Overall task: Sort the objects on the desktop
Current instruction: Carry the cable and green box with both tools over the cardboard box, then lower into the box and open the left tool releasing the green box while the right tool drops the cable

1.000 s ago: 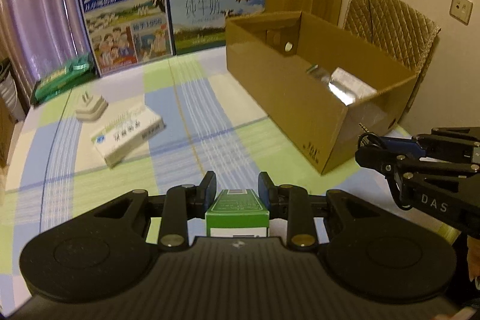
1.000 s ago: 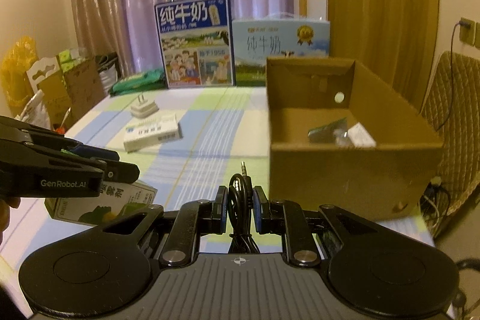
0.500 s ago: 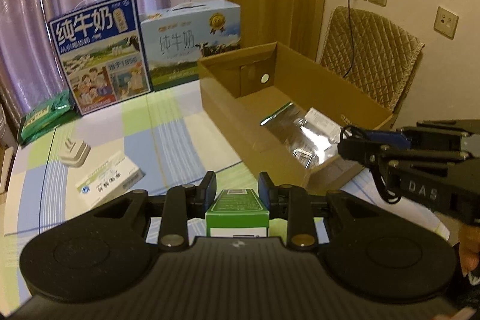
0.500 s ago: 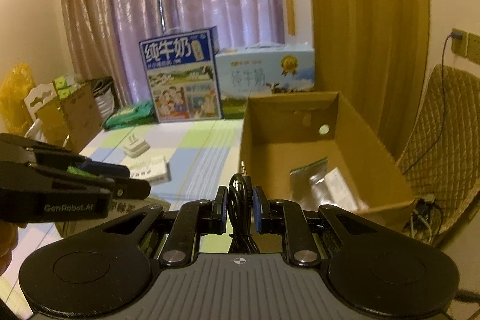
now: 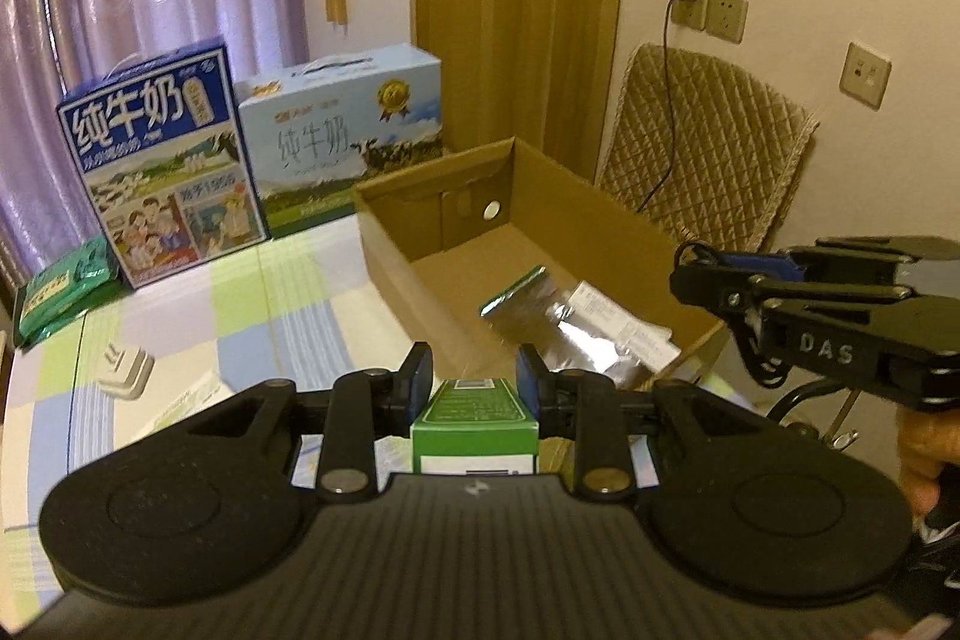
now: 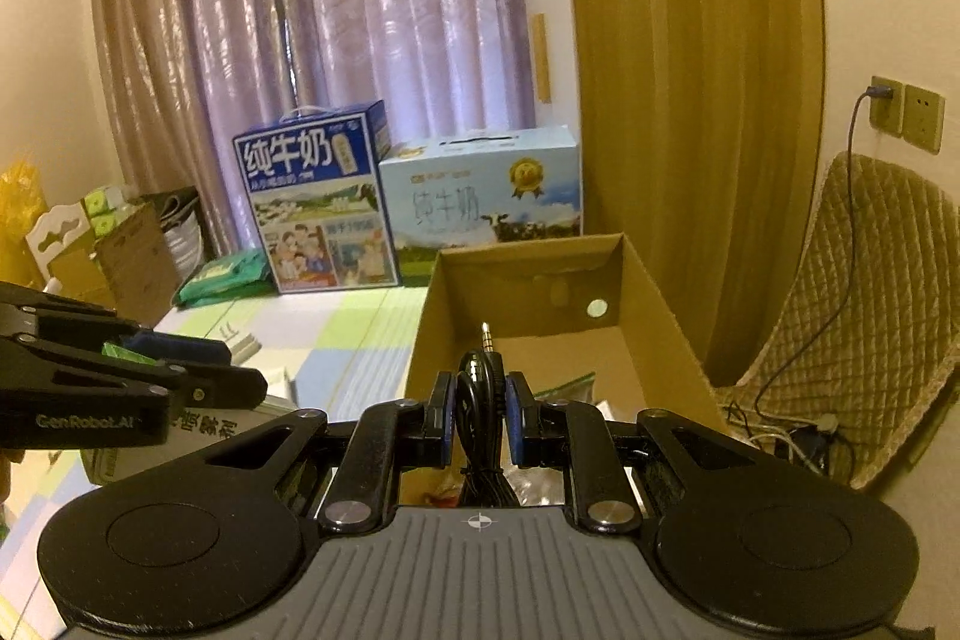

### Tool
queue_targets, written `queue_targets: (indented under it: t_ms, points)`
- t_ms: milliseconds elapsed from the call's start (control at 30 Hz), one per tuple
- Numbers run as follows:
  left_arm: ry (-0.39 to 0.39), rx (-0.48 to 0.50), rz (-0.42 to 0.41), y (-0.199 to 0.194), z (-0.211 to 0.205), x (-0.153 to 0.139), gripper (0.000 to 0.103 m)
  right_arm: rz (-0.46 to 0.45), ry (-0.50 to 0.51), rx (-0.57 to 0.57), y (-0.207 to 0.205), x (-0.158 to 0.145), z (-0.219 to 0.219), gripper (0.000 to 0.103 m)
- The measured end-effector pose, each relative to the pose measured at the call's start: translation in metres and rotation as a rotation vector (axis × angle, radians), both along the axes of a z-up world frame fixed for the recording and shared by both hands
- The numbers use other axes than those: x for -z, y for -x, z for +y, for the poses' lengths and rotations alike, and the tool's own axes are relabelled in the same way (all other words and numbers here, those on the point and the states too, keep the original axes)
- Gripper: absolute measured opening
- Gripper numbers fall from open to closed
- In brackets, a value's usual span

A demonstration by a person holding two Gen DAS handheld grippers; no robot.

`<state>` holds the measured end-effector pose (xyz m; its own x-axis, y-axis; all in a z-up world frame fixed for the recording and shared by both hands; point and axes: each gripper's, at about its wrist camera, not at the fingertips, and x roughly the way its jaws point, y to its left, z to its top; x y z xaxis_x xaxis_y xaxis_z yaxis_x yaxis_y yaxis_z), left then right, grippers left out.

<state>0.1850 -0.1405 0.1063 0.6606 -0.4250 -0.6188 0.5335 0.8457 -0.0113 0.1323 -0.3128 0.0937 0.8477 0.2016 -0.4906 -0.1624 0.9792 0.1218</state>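
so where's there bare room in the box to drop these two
The far half of the box floor is bare, from the end wall with the round hole to the foil packets. The near end is crowded with those packets. The left gripper holds the green carton, the right gripper the cable.

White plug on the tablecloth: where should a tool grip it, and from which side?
Grip the plug across its squat body's flat sides, coming from above, since it lies low on the tablecloth with prongs up. Judgement only; the view is blurred.
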Motion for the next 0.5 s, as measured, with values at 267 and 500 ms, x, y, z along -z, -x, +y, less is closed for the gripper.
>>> queue_targets:
  t_ms: [267,500]
  points:
    - [0.034,0.049,-0.009,-0.021,-0.027,-0.024,0.025,-0.002,-0.003,0.019,-0.020,-0.009,-0.018,0.014]
    - [0.048,0.062,-0.005,-0.045,-0.052,-0.027,0.025,0.015,-0.011,0.042,-0.042,-0.005,-0.037,0.014]
